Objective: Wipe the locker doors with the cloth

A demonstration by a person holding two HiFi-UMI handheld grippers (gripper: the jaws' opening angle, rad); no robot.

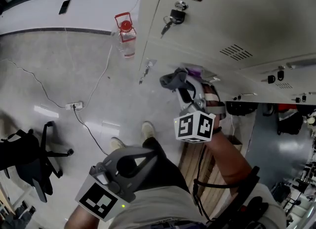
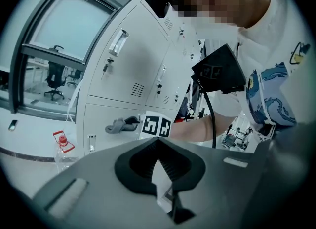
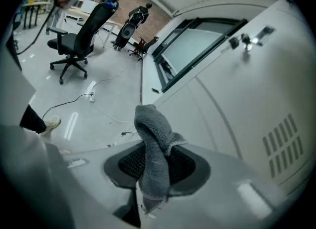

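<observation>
The right tongs pinch the grey cloth. It stands up out of them as a folded strip, its long axis running along the tongs. In the right gripper view the locker door fills the frame from 12 to 4 o'clock, so the cloth's next stroke has to press toward 3 o'clock.

The left tongs are pressed together on nothing and hang low by the person's waist, well apart from the lockers. The right hand is clearly the nearer one.

The head view puts the cloth against the lower edge of the door, with a bunch of keys hanging in a lock at 12 o'clock from it. The left gripper view sees the cloth side-on against a lower door. No view settles whether it is touching the metal.
</observation>
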